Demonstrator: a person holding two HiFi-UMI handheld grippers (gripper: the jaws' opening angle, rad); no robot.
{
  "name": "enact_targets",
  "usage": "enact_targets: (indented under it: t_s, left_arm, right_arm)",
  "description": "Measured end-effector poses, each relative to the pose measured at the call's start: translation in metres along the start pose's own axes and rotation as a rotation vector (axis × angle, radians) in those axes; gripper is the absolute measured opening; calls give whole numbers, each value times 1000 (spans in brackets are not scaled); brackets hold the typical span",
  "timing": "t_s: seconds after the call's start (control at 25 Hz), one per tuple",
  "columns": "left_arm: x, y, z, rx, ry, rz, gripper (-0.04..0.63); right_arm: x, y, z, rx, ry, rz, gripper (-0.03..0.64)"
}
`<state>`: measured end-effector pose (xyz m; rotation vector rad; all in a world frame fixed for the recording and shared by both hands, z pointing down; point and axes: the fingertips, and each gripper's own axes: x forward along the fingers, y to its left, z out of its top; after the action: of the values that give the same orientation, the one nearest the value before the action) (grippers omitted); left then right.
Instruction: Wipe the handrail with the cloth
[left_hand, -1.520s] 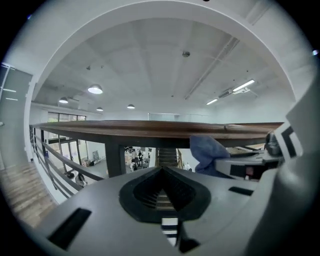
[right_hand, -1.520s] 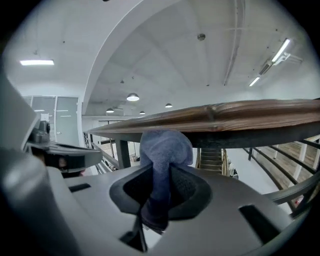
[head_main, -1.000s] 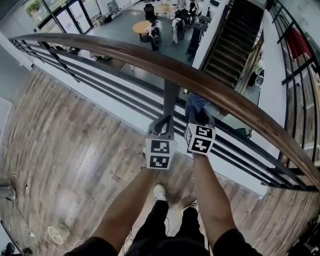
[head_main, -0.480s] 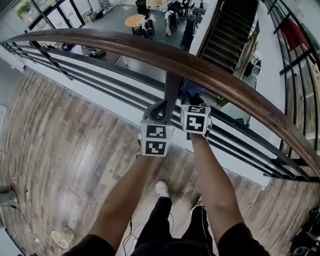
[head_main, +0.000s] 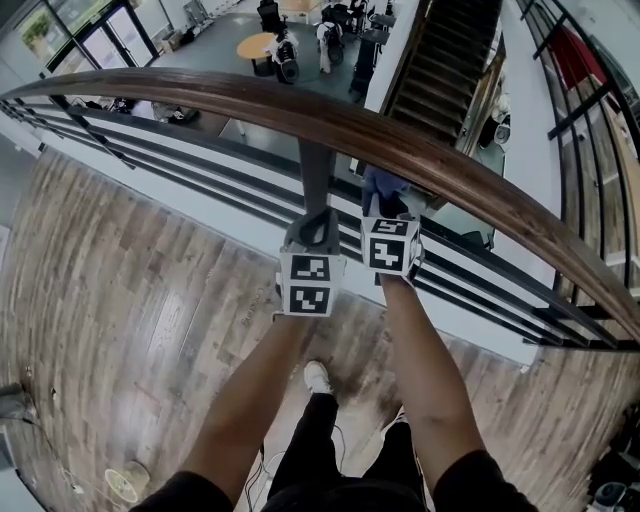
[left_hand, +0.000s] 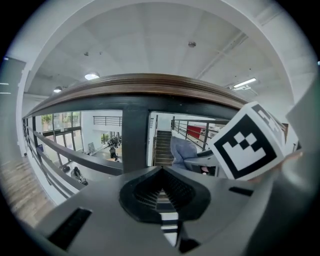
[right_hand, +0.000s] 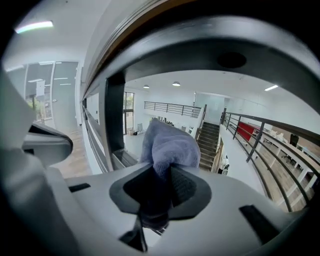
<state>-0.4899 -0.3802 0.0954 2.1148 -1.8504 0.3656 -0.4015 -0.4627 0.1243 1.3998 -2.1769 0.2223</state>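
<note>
Right tongs (head_main: 388, 208) clamp the cloth (head_main: 382, 184) just below the curved handrail (head_main: 200, 92); left tongs (head_main: 318, 228), closed on nothing, face its post (head_main: 316, 170), open atrium beyond.

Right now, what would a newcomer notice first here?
The curved wooden handrail sweeps across the head view, with a drop to the lower floor beyond it. Just under it, the right gripper is shut on a blue-grey cloth, while the left gripper beside it is shut and empty, facing the dark post.
</note>
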Motion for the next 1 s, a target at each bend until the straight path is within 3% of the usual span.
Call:
enact_targets:
  t_s: [0.8, 1.0]
  left_arm:
    - [12, -220, 5, 64, 32, -125, -2]
    - [17, -284, 21, 74, 5, -158, -2]
  right_arm:
    - [-98, -191, -90, 58, 21, -81, 78]
    - [-131, -250, -112, 108, 10, -115, 78]
